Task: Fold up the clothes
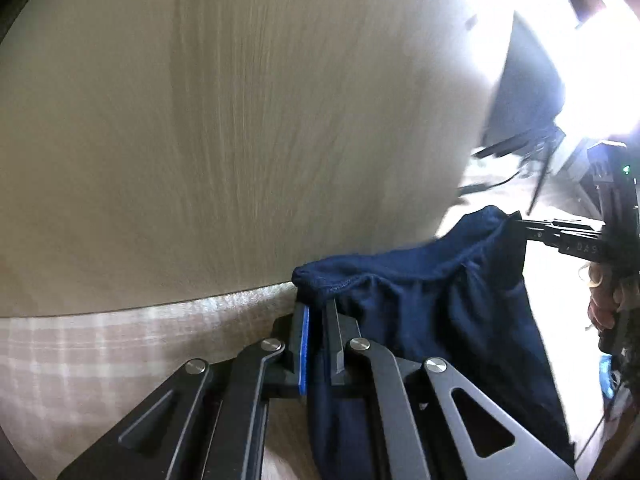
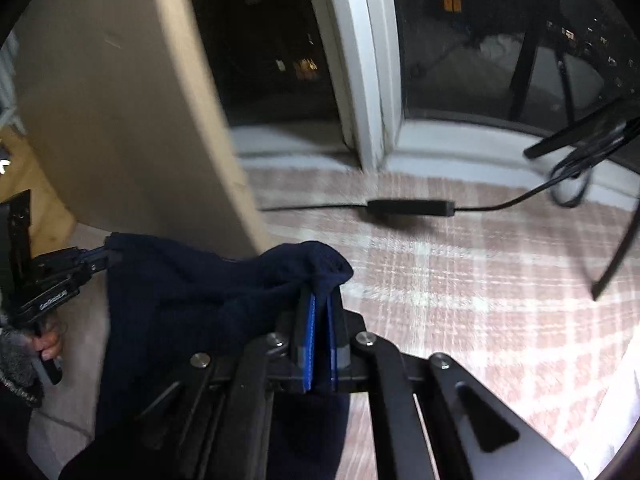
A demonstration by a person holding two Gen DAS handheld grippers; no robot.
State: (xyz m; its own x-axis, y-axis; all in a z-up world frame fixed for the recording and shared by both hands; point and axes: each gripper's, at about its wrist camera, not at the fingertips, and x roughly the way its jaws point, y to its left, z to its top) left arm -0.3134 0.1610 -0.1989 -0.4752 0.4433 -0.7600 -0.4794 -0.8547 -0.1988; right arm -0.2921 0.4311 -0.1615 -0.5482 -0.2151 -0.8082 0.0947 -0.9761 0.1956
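A navy blue garment (image 1: 420,304) hangs stretched between my two grippers. In the left wrist view my left gripper (image 1: 316,304) is shut on one hemmed corner of it, just past the edge of the light wooden table (image 1: 240,140). At the far right of that view my right gripper (image 1: 520,226) pinches the other corner. In the right wrist view my right gripper (image 2: 322,292) is shut on a bunched corner of the navy garment (image 2: 192,300), and my left gripper (image 2: 110,254) holds the opposite corner at the left. The cloth drapes down below both.
A pink plaid carpet (image 2: 480,280) covers the floor. A black power brick with cable (image 2: 412,206) lies on it near the white window frame (image 2: 372,80). Black stand legs (image 2: 616,248) are at the right. A person's hand (image 2: 46,344) grips the left tool.
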